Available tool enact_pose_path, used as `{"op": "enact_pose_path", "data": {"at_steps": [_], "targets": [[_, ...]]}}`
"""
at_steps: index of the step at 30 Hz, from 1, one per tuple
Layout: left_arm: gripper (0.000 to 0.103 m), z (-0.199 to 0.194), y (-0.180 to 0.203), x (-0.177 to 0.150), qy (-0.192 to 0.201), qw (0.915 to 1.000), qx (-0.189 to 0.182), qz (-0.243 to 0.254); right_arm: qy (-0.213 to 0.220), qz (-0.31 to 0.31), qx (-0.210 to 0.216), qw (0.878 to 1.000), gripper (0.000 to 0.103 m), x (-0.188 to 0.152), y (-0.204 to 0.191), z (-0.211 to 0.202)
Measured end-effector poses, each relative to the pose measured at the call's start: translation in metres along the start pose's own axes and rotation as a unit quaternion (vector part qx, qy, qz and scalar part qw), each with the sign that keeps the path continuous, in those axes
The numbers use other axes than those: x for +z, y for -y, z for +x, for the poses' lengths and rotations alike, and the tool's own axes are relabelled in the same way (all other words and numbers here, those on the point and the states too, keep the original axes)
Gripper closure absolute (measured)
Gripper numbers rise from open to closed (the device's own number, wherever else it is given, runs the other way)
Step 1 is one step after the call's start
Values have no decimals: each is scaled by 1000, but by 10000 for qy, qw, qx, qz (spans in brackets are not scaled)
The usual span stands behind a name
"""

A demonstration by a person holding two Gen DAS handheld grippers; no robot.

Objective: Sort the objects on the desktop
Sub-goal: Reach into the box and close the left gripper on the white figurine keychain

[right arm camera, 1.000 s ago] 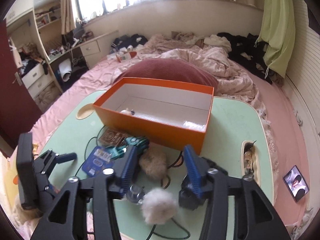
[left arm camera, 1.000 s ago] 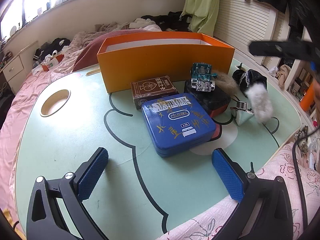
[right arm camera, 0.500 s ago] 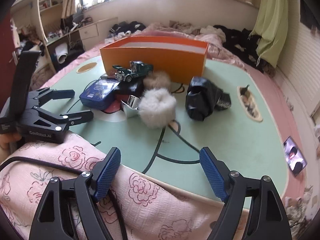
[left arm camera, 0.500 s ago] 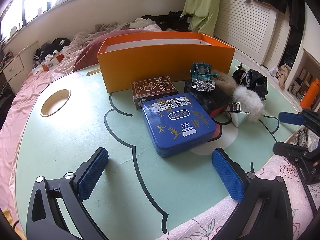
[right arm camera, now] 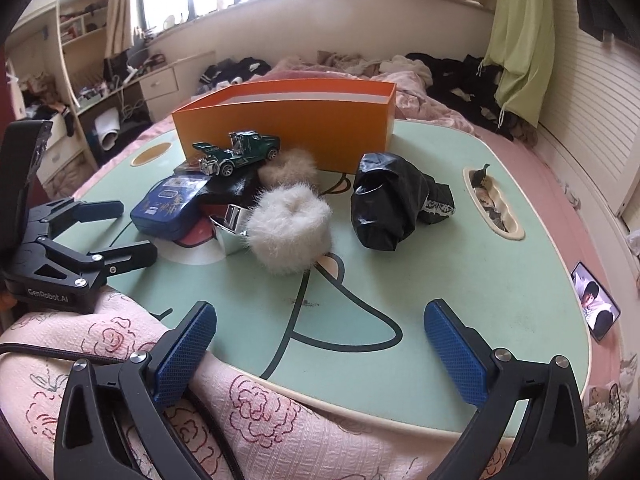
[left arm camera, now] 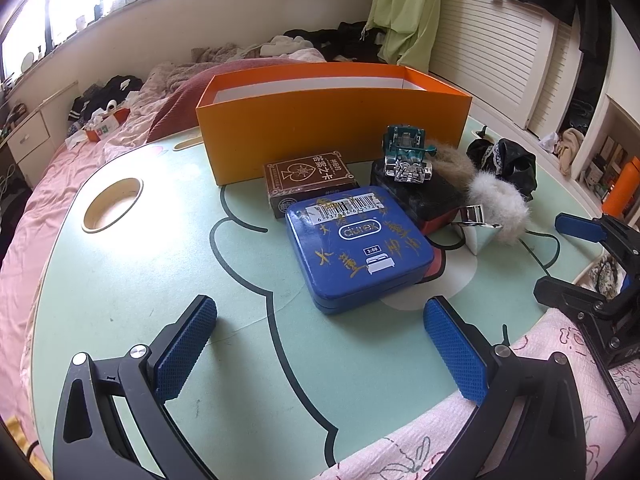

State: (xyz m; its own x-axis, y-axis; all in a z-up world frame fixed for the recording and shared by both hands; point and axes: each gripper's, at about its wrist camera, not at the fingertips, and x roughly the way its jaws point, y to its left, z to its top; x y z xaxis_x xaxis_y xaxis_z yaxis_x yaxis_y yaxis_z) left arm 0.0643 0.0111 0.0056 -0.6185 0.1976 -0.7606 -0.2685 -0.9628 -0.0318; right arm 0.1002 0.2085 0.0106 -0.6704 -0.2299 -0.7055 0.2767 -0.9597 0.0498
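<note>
Both the left gripper (left arm camera: pixel 320 344) and the right gripper (right arm camera: pixel 320 344), which has just been opening, stand wide and empty, and the white fur puff (right arm camera: pixel 289 232) on the desk (right arm camera: pixel 460 264) beside the blue tin (left arm camera: pixel 356 246), before the orange box (right arm camera: pixel 288 124), looks light, soft and squashy, so it is best pinched across its middle.

Count, all relative to the orange box (left arm camera: pixel 332 136): 1 orange box. In front of it: 1 brown card box (left arm camera: pixel 310 182), 1 blue tin (left arm camera: pixel 356 246), 1 black case (left arm camera: pixel 428 196), 1 green toy truck (right arm camera: pixel 236 152) on top of that case. Fluffy scrunchies: 2, one white (right arm camera: pixel 288 232), one beige (right arm camera: pixel 290 166). 1 silver clip (right arm camera: pixel 230 222), 1 black bundle (right arm camera: pixel 390 208). Grippers: 2.
</note>
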Motion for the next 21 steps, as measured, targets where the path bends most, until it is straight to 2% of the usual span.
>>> {"op": "enact_pose_path", "data": {"at_steps": [10,13,15,18,19,21], "targets": [[0,6,-2,3,-29,10000,-12,-1,284,-33,313,9991,0,-2,6,-1],[0,5,-6,6,-167,9998,12,-108,279,-34,311,9991,0,-2,5,-1],[0,-5,-13,19,-108,9994,-66,-332,282,-24,317,9991,0,-2,6,-1],[0,-33,-21,56,409,9973,-271,-552,284,-25,314,9991,0,-2,6,0],[0,-40,-23,71,548,9965,-258,-584,288,-20,318,9991,0,-2,6,0],[0,-41,-27,105,565,9968,67,-553,291,-18,319,9991,0,-2,6,0]]}}
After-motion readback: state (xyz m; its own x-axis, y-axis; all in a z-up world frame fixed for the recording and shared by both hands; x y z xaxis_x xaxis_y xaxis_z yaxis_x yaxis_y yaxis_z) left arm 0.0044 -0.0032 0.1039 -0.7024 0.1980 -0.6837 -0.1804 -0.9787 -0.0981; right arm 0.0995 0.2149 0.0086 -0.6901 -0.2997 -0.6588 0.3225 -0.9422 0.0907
